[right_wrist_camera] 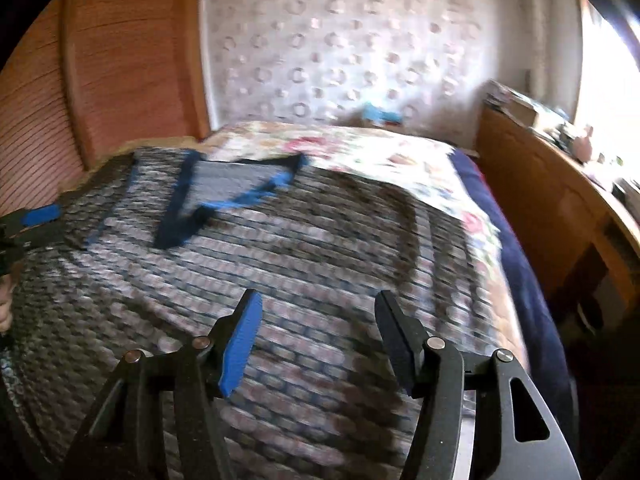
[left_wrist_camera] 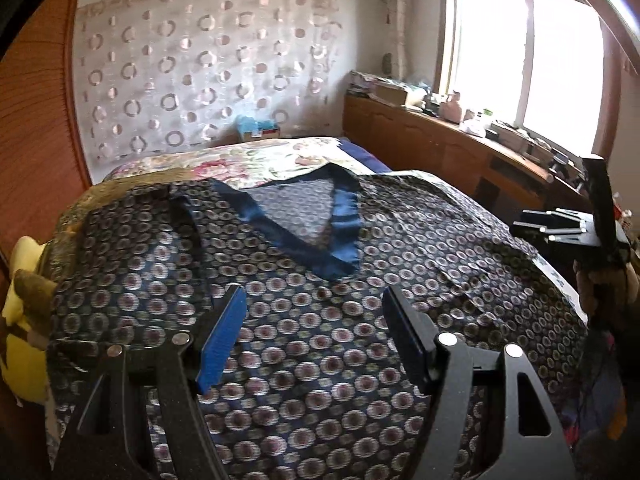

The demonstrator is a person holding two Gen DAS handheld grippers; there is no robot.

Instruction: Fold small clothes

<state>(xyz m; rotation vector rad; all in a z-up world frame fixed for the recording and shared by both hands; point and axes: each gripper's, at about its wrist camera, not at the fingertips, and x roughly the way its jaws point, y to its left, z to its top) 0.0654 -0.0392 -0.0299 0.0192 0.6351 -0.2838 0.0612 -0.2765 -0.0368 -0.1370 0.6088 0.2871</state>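
Note:
A dark blue garment with a ring pattern (left_wrist_camera: 304,320) lies spread flat on the bed, its blue V-neck collar (left_wrist_camera: 340,236) pointing toward me. My left gripper (left_wrist_camera: 312,308) is open and empty just above the garment's middle. My right gripper (right_wrist_camera: 318,316) is open and empty above the garment (right_wrist_camera: 280,264), a little to the right of the collar (right_wrist_camera: 224,200); that view is motion-blurred. The right gripper also shows at the right edge of the left wrist view (left_wrist_camera: 560,224), and the left gripper shows at the left edge of the right wrist view (right_wrist_camera: 28,224).
A floral bedspread (left_wrist_camera: 256,160) covers the bed behind the garment. A wooden headboard (left_wrist_camera: 36,128) stands at left with a yellow plush toy (left_wrist_camera: 24,312). A cluttered wooden shelf (left_wrist_camera: 460,140) runs along the right under the window (left_wrist_camera: 528,52).

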